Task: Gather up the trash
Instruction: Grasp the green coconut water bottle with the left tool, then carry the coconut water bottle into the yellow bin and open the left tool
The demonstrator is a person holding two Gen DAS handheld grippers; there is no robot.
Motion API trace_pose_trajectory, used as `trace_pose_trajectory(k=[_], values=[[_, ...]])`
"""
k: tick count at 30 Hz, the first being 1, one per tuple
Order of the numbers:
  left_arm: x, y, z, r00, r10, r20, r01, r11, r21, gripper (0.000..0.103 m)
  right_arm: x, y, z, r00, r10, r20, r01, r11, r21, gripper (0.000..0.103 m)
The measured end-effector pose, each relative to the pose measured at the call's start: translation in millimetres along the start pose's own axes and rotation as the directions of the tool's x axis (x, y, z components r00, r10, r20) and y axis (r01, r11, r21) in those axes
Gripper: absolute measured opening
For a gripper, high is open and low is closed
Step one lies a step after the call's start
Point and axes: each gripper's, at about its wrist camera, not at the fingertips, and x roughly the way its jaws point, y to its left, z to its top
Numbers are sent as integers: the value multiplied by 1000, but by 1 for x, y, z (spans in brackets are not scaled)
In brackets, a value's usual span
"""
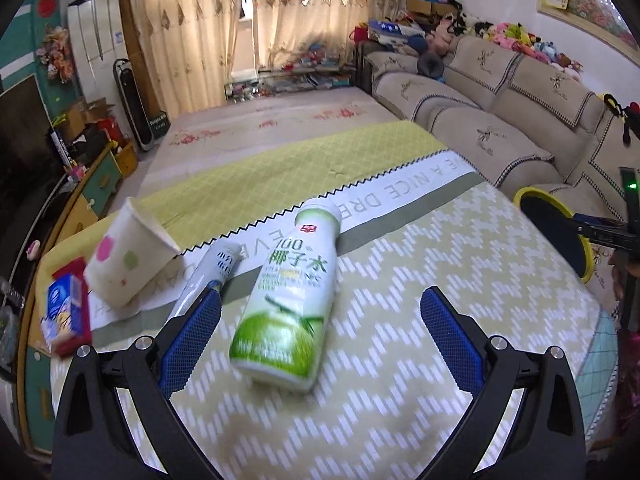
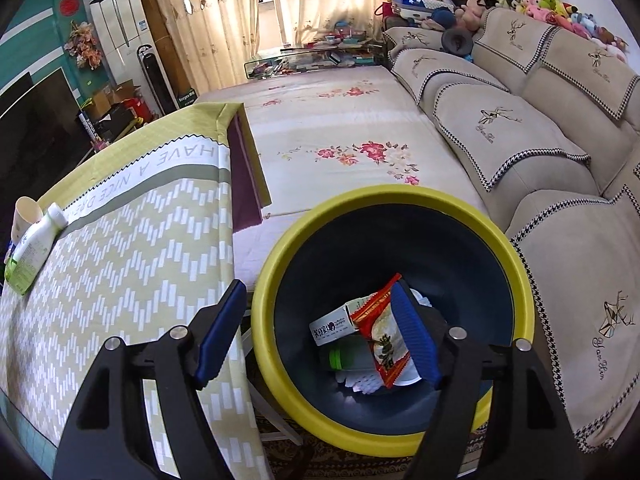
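Coconut-water bottle (image 1: 286,300) lies mid-frame on the zigzag tablecloth (image 1: 440,280)
White body, green label, cap end away; left gripper (image 1: 320,316) spread wide around it, untouched; right gripper (image 2: 320,320) gaping, empty, over the yellow-rimmed bin (image 2: 516,264)

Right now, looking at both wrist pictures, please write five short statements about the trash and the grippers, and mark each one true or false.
1. The white and green plastic bottle lies on its side on the patterned cloth. True.
2. The yellow-rimmed dark bin is empty. False: a red snack wrapper and a small white carton lie inside.
3. The left gripper is shut on the bottle. False: its jaws stand open around it.
4. The dotted paper cup lies tipped over. True.
5. The right gripper holds the wrapper. False: open, nothing held.
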Motion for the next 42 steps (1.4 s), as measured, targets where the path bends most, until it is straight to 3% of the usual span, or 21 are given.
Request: trace_pose_trajectory(k=[11,17,19,25,34,42], values=[[58,1,13,995,3,-96,1,999,46,97,4,5,2,1000,2,-14,-2,1000,-4,71],[71,-2,11,991,20,-135,-12,998,56,71,4,4,-2,1000,10,-19,-10,1000,1,71],[74,-4,10,990,19,-142,-11,998,54,52,2,3,-4,1000,13,-19,-13,1000,4,71],[64,-11,4,990,3,-139,3,999,48,51,-9,-3,-13,1000,22,-2,-22,1000,21,71],[14,-79,13,992,-95,-78,104,987,126,51,-47,-26,-30,998,32,61,-35,998,58,71],[-8,-197,39,964,-258,-67,266,926,268,51,-86,-55,-51,994,-22,109,12,996,93,71]])
